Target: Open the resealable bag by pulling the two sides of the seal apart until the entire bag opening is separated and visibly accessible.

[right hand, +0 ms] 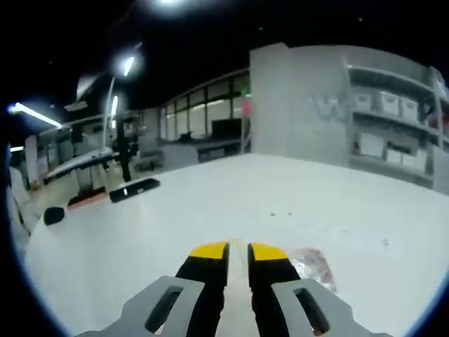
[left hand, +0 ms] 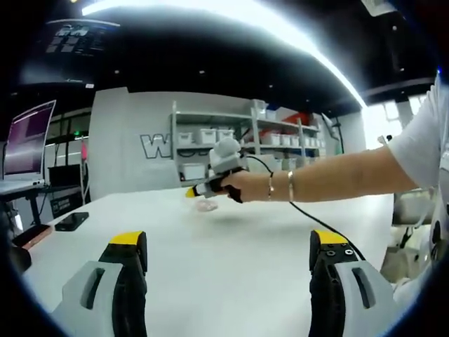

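Observation:
A small clear resealable bag [left hand: 205,205] with reddish contents lies flat on the white table [left hand: 231,281]. In the left gripper view my left gripper [left hand: 229,242] stands wide open near the table's front, nothing between its jaws, well short of the bag. A person's hand holds my right gripper [left hand: 200,188] just above the bag. In the right gripper view the right gripper [right hand: 238,251] has its yellow-tipped jaws closed to a thin slit. The bag [right hand: 312,265] lies on the table just right of them, and I see no part of it between them.
A black cable [left hand: 330,228] trails from the hand across the table. A dark flat device [left hand: 70,221] and a laptop [left hand: 28,137] sit at the left edge. Shelves with white bins [left hand: 238,144] stand behind. The dark device [right hand: 135,189] lies far left on the table.

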Tool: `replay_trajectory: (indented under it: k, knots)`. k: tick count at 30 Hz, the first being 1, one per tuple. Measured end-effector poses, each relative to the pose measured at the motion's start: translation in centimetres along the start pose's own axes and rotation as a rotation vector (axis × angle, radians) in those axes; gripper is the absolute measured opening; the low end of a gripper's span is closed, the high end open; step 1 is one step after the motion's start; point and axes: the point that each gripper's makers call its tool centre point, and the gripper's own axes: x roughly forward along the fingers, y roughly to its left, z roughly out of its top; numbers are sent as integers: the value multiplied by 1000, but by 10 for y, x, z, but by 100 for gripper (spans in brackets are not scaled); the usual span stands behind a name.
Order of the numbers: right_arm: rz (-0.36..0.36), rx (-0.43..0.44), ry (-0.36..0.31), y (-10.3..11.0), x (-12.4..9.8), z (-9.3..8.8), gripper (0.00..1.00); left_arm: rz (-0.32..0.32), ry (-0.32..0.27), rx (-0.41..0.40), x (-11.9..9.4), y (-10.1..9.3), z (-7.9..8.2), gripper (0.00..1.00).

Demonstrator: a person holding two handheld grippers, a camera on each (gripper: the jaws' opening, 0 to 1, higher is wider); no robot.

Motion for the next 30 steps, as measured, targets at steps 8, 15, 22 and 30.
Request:
replay_trajectory:
  k: [8,15,22,30]
  knots:
    - [-4,-39,-8,3,-6,0,12,5,-5,-3,-5,-1,0,95]
    - [-12,-47,-20,5,-12,4,18,8,-9,4,-9,-2,3,95]
    - [-28,-53,-25,4,-23,6,19,14,-18,10,-15,-3,7,95]
    - [-39,-50,-32,3,-34,7,24,8,-19,25,-19,-8,11,95]
